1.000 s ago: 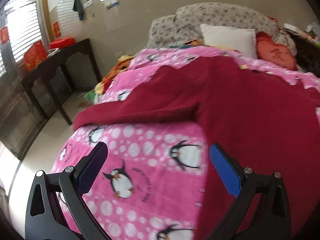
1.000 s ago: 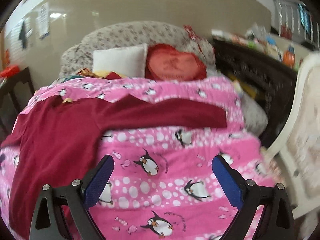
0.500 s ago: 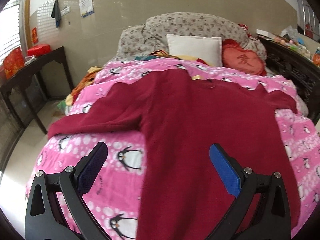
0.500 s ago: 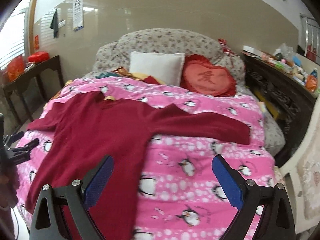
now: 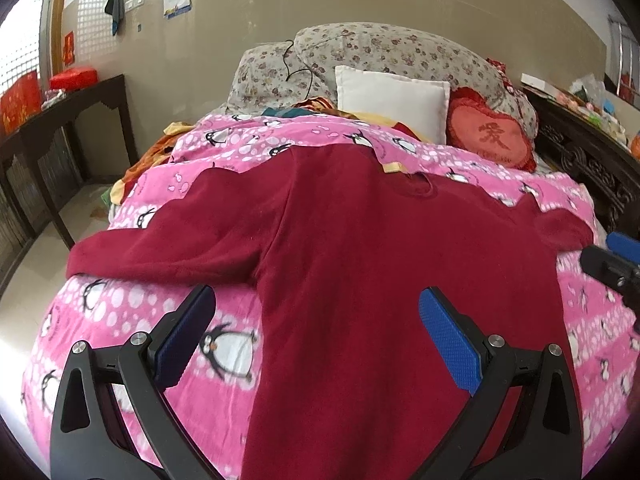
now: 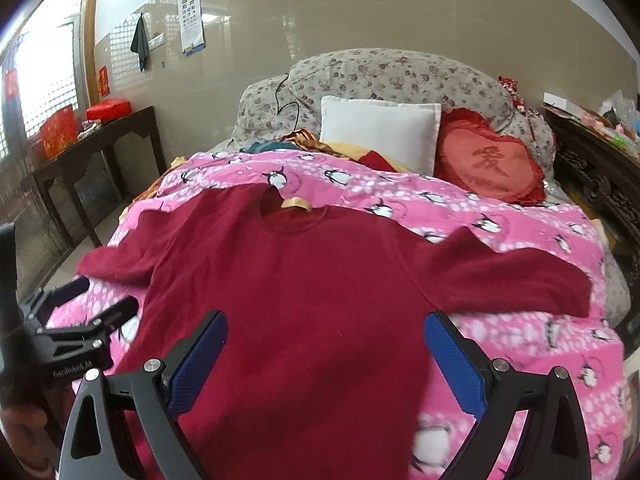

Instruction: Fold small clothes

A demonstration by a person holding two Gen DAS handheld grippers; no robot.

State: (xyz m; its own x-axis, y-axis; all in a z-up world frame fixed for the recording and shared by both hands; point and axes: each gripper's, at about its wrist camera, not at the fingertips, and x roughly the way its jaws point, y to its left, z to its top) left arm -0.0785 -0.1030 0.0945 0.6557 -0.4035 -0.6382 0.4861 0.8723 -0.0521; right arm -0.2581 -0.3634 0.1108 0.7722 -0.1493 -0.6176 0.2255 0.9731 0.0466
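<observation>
A dark red long-sleeved sweater (image 5: 360, 248) lies spread flat on the pink penguin blanket (image 5: 224, 344), sleeves out to both sides, collar toward the pillows. It also shows in the right wrist view (image 6: 304, 280). My left gripper (image 5: 316, 328) is open and empty, held above the sweater's lower left part. My right gripper (image 6: 326, 354) is open and empty above the sweater's lower middle. The left gripper also shows at the left edge of the right wrist view (image 6: 80, 312), and the right gripper at the right edge of the left wrist view (image 5: 616, 256).
A white pillow (image 5: 390, 100), a red heart cushion (image 5: 492, 136) and a floral bolster (image 5: 384, 52) lie at the bed's head. A dark side table (image 5: 52, 120) with red boxes stands left. A dark carved cabinet (image 5: 592, 152) stands right. Loose clothes (image 5: 136, 172) hang off the bed's left side.
Both grippers have swung toward the bed's middle, so the views now face the sweater's body instead of its sleeves. Each gripper now shows in the other's view. The sweater has not moved.
</observation>
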